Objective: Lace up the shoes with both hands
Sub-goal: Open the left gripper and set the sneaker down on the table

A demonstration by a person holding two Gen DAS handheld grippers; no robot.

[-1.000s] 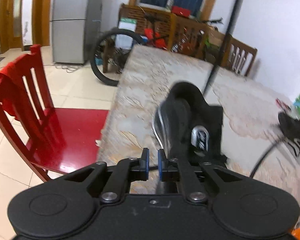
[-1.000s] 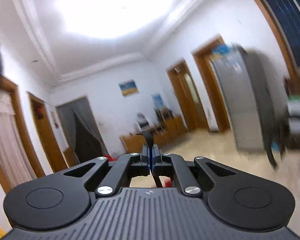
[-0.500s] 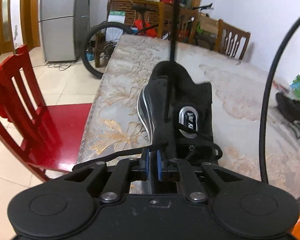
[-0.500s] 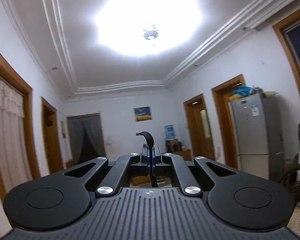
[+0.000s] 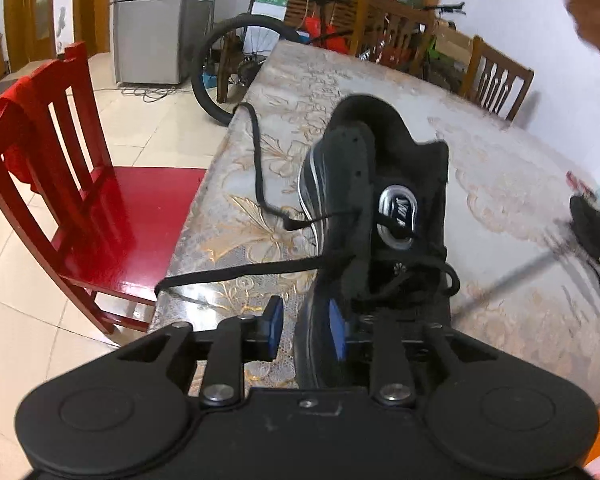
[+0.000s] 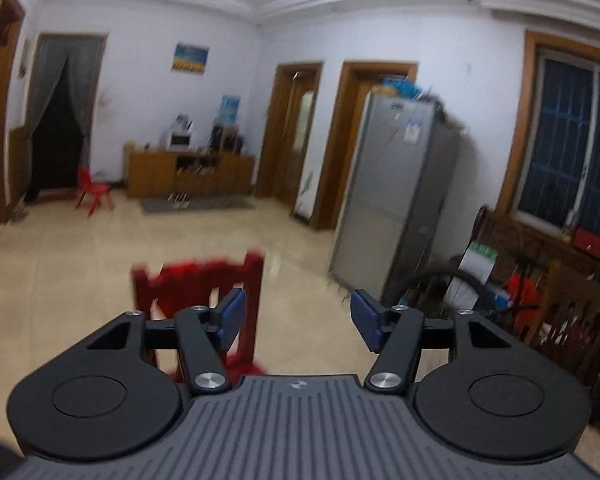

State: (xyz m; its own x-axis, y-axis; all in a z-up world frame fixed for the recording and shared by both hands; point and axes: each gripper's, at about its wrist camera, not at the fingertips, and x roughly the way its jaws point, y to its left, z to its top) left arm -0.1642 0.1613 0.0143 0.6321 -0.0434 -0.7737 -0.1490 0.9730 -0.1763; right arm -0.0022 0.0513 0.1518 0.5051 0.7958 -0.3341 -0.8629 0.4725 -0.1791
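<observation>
Black shoe (image 5: 376, 216) lies on the table (image 5: 500, 184) dead ahead of the left gripper (image 5: 304, 330), heel end right at the fingers, its edge sitting in the gap between them.

Changes in the last second:
- Left fingers were pinched nearly together; now spread, gripping nothing. The right-hand pad (image 5: 336, 334) sits against the shoe's edge.
- Right gripper (image 6: 297, 318) was clamped on the lace and held high toward the ceiling; now wide apart, empty, aimed across the room at the fridge (image 6: 396, 200) and red chair (image 6: 203, 284).
- Lace (image 5: 259, 168) that ran taut upward now lies slack left of the left fingers: one run snakes away over the table, another crosses to the table edge.

Read: both ends released after a pull-through, likely a regrasp before the next eyelet. How many eyelets are threaded, can't tell.

Around: second shoe (image 5: 596, 232) far right of the left fingers, well apart. A blurred thin line crosses the table to their right. Table edge close on the left; slack lace could slip off.
</observation>
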